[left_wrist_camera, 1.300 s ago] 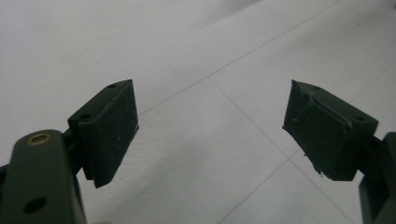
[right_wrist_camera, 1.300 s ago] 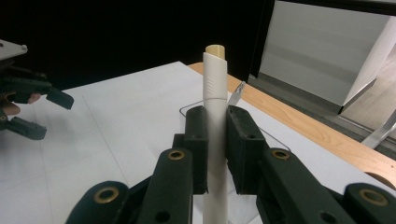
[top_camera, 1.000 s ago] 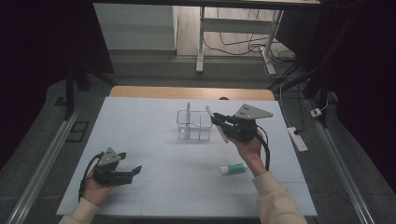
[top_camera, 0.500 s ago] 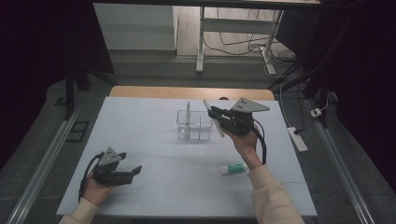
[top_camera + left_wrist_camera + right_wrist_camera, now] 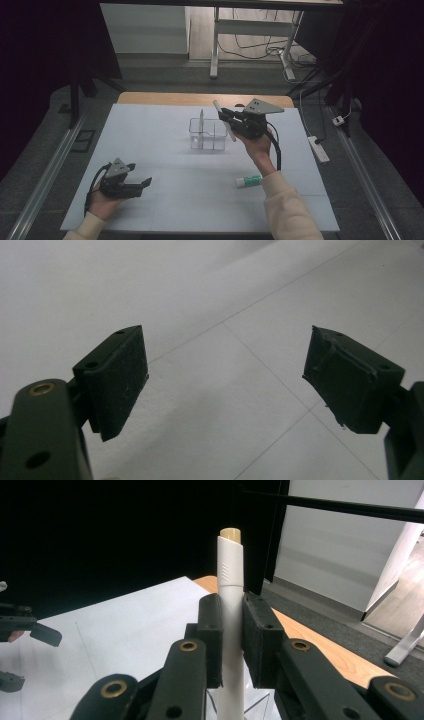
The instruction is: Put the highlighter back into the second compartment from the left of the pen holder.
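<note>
White counter (image 5: 165,135), pen raised above it.
A white pen (image 5: 224,120) is clamped between the pads of the right claw (image 5: 226,116) and held tilted over the clear rack (image 5: 207,134), which is stood mid-counter. A green-capped tube (image 5: 249,180) is laid near the right forearm. The left claw (image 5: 140,184) is rested low on the counter, jaws spread wide, nothing between them.

Clear rack (image 5: 207,135) mid-table (image 5: 150,125); tube (image 5: 249,180) lies nearer, to its right — pen (image 5: 223,120) perhaps above it.
</note>
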### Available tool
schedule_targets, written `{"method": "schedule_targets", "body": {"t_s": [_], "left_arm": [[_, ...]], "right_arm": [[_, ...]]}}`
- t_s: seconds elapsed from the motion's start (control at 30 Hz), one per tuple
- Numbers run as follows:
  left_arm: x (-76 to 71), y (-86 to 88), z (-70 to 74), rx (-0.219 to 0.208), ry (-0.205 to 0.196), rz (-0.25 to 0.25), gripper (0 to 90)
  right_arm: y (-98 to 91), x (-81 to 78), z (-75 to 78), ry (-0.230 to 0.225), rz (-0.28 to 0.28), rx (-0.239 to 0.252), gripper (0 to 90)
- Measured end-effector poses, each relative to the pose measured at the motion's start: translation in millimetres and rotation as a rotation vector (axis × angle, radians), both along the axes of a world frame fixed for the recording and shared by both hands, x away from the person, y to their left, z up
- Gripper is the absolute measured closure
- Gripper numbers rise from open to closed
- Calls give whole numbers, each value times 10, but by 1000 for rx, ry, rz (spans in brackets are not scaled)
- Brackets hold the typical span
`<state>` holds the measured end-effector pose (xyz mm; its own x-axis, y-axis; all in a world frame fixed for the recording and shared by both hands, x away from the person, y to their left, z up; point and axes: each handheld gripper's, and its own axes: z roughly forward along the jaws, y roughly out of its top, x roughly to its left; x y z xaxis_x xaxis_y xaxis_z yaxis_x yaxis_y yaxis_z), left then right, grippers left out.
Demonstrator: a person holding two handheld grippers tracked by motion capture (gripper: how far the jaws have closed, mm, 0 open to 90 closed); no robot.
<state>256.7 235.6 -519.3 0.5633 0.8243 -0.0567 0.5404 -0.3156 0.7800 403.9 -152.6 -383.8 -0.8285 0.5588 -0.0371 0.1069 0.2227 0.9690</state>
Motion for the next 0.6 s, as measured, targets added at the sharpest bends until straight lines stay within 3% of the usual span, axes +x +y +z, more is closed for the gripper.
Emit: {"method": "schedule_targets", "body": {"t_s": [0.6], "left_arm": [[0,5,6,-3,-1,0,177]], "right_arm": [[105,152,31,10,-10,34,784]]}}
